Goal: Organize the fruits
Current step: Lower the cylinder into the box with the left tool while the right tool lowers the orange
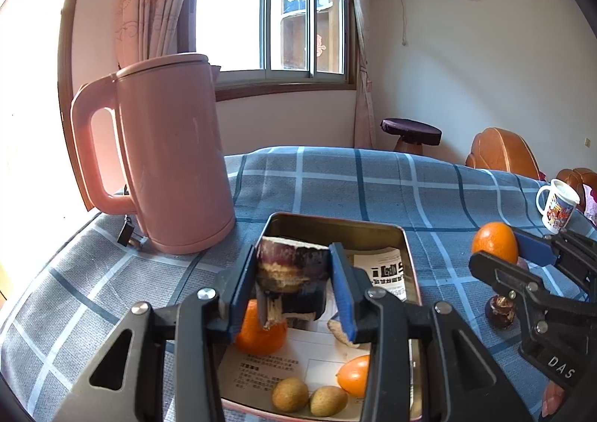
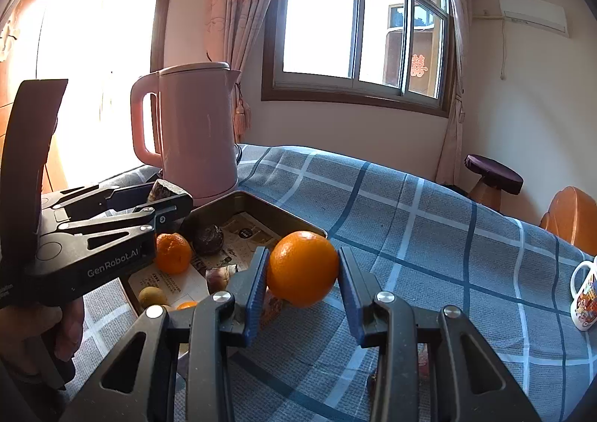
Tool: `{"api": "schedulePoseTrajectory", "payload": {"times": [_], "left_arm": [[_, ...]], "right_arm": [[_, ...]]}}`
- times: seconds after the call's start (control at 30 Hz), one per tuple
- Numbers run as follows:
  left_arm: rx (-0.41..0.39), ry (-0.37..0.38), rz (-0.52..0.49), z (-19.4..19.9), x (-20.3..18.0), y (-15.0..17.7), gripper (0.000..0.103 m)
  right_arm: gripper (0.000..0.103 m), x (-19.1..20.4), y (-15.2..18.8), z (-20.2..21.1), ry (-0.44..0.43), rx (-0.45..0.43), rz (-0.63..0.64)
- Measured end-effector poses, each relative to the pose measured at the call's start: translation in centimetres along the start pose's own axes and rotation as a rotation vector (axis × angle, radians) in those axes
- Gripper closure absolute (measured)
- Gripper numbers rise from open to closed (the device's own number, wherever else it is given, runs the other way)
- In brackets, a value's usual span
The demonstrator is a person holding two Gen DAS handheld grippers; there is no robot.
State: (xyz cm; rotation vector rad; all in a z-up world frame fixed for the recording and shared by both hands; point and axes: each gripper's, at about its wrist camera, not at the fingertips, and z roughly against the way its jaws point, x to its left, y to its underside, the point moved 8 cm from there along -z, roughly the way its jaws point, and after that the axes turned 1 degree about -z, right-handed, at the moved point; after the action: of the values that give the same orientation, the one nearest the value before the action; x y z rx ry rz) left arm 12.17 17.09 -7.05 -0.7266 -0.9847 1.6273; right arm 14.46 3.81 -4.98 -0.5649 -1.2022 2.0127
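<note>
Left tongs (image 1: 293, 282) clamped on dark purple sugarcane chunk (image 1: 291, 269), held above metal tray (image 1: 373, 230) on blue checked bench (image 1: 429, 190). Tray, paper-lined, holds tangerine (image 1: 261, 338) under chunk, two brown kiwis (image 1: 290, 394) and small orange fruit (image 1: 354, 375) at 6 o'clock edge. Right tongs (image 2: 302, 282) grip orange (image 2: 303, 268) between blue pads, at 3 o'clock of tray, above cloth. Pink kettle (image 1: 171, 153) at 10 o'clock of tray. Mug (image 1: 558, 205) far at 2 o'clock.
</note>
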Motion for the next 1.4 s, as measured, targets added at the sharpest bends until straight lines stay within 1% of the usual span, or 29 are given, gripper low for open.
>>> {"api": "schedulePoseTrajectory", "payload": {"times": [0.2, 0.6, 0.77, 1.07, 1.4], "left_arm": [[0.03, -0.016, 0.019, -0.8, 1.5, 0.6, 0.062], [0.074, 0.001, -0.016, -1.7, 0.9, 1.5, 0.062], [0.098, 0.004, -0.026, -2.2, 0.9, 2.0, 0.062], [0.104, -0.003, -0.067, -2.3, 0.4, 2.2, 0.062], [0.118, 0.007, -0.1, -2.8, 0.3, 2.5, 0.061]], "right_arm": [[0.064, 1.5, -0.1, -1.3, -0.025, 0.015, 0.01], [0.064, 4.0, 0.8, -3.4, -0.068, 0.056, 0.029], [0.064, 4.3, 1.3, -4.1, -0.078, 0.077, 0.029], [0.064, 4.5, 2.1, -4.9, -0.085, 0.108, 0.02], [0.064, 4.5, 2.5, -5.3, -0.096, 0.129, 0.015]]}}
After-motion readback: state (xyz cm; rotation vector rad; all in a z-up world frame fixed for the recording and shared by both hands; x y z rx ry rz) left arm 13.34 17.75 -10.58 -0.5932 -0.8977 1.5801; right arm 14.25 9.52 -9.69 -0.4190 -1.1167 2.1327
